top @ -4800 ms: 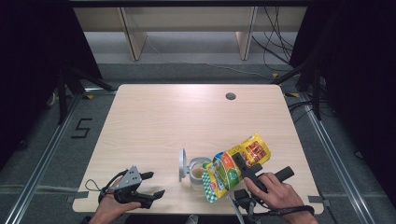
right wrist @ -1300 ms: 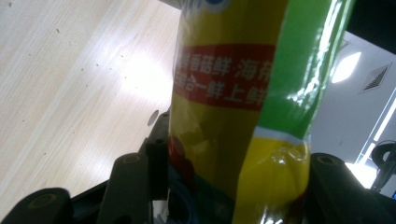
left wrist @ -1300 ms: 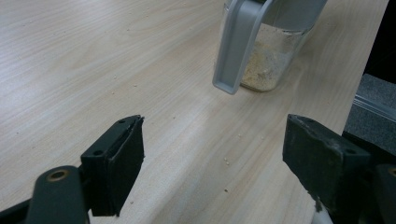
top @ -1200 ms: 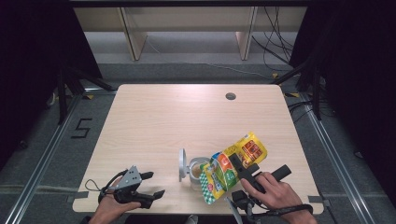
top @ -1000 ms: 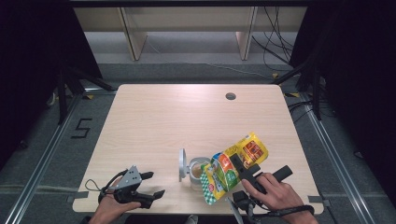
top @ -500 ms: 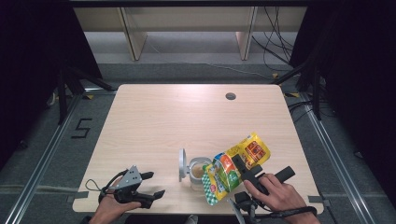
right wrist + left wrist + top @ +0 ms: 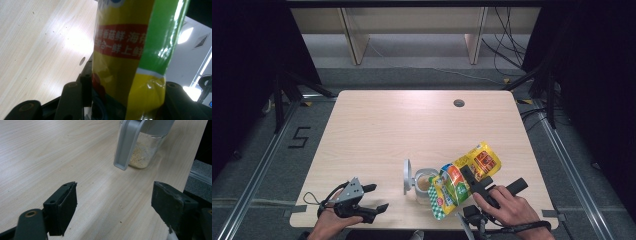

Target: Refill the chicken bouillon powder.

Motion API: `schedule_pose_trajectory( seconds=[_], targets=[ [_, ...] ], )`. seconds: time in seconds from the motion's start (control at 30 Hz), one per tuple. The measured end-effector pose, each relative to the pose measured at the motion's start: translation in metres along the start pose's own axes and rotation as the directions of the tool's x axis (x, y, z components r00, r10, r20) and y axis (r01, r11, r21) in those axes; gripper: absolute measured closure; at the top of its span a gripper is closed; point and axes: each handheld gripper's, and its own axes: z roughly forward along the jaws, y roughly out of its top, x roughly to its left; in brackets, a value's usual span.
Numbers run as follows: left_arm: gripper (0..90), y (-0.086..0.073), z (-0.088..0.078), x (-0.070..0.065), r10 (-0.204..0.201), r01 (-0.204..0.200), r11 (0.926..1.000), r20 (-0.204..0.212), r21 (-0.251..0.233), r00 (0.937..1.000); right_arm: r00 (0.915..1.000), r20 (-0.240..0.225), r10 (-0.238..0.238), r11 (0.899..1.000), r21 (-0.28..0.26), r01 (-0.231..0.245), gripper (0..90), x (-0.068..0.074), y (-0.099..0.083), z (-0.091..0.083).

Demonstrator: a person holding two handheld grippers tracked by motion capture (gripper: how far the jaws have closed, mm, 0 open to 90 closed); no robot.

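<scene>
A glass jar (image 7: 424, 184) with pale powder in its bottom stands near the table's front edge, its grey hinged lid (image 7: 406, 176) flipped up to the left. My right gripper (image 7: 472, 181) is shut on a yellow and green seasoning bag (image 7: 464, 176), held tilted with its lower end over the jar's mouth. In the right gripper view the bag (image 7: 130, 55) sits squeezed between both jaws. My left gripper (image 7: 374, 198) rests on the table at the front left, open and empty. In the left gripper view the jar (image 7: 144, 150) and its lid (image 7: 127, 143) stand ahead of the jaws.
Pale crumbs are scattered on the wooden table (image 7: 387, 130). A round cable hole (image 7: 458, 103) lies at the back right. Beyond the far edge stand shelf legs and cables (image 7: 507, 50) on the floor. Rails run along both sides.
The bag's lower end has shifted slightly over the jar between frames. Both hands stay where they were.
</scene>
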Motion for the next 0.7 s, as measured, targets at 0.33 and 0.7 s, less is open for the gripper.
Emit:
schedule_pose_trajectory(
  seconds=[0.33,0.7],
  targets=[
    [20.3,0.0004,-0.0004,0.0009,0.021,-0.021,0.9998,-0.005,-0.003,0.9998,0.9999,0.0,0.016,1.0,-0.005,-0.016,56.5,0.0012,0.0004,0.0007],
    [20.2,0.0007,-0.0008,0.0013,0.022,-0.022,0.9997,-0.003,0.003,0.9997,0.9997,-0.004,0.025,1.0,-0.01,-0.025,56.6,0.0011,0.0,0.001]
  ],
)
